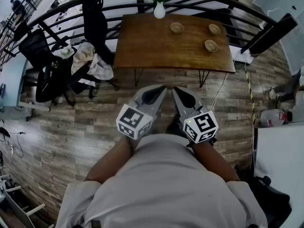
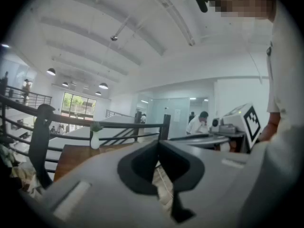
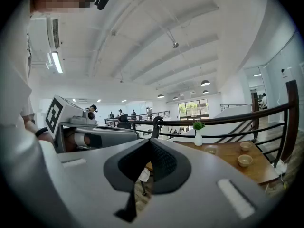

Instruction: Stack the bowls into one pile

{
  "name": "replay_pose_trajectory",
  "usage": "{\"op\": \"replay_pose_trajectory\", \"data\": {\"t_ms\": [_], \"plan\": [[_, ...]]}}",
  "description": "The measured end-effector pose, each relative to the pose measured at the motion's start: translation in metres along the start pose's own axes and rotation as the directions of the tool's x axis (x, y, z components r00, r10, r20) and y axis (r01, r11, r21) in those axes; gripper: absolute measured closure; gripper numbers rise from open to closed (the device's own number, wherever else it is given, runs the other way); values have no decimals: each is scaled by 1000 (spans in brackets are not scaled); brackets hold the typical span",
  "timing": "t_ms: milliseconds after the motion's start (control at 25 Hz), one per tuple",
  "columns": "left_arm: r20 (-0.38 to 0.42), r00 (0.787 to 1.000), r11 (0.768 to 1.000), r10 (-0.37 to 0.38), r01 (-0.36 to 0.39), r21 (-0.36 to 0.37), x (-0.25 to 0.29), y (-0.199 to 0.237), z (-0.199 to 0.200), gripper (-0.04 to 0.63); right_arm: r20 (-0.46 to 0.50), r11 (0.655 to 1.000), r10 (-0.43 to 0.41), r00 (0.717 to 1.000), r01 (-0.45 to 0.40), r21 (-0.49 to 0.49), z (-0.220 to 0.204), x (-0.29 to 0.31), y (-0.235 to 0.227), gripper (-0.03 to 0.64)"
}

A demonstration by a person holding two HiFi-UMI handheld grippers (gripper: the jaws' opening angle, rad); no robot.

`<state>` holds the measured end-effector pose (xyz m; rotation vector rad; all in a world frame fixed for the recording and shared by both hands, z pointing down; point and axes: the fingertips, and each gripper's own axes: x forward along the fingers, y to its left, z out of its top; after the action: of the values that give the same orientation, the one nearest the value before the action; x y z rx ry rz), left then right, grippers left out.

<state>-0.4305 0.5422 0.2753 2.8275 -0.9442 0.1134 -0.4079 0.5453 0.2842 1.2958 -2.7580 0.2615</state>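
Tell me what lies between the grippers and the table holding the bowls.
Head view: only bare plank floor between the left gripper, right gripper and table.

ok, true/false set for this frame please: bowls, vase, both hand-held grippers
1. The left bowl, far right bowl and near right bowl sit apart on the table, none stacked. True.
2. The right hand-held gripper holds a bowl. False: its jaws are together on nothing, and all three bowls are on the table.
3. The vase stands upright at the table's far edge. True.
4. The left hand-held gripper hangs over the table. False: it is held close to the person's body over the floor, short of the table, jaws together.
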Motion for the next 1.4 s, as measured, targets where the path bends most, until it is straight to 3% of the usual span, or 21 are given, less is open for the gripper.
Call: {"op": "replay_pose_trajectory", "data": {"t_ms": [360,840,1400], "plan": [[-13,1000,1000,-7,7,-13,13,-1,-5,591,-3,1000,-22,1000,22,16,-2,-5,-26,609],[-37,999,1000,-5,5,-24,59,4,-11,591,-32,999,17,999,-16,48,-13,3,-66,609],[-34,999,999,18,-19,-39,230,41,13,591,-50,997,45,998,-42,58,5,23,-240,609]]}}
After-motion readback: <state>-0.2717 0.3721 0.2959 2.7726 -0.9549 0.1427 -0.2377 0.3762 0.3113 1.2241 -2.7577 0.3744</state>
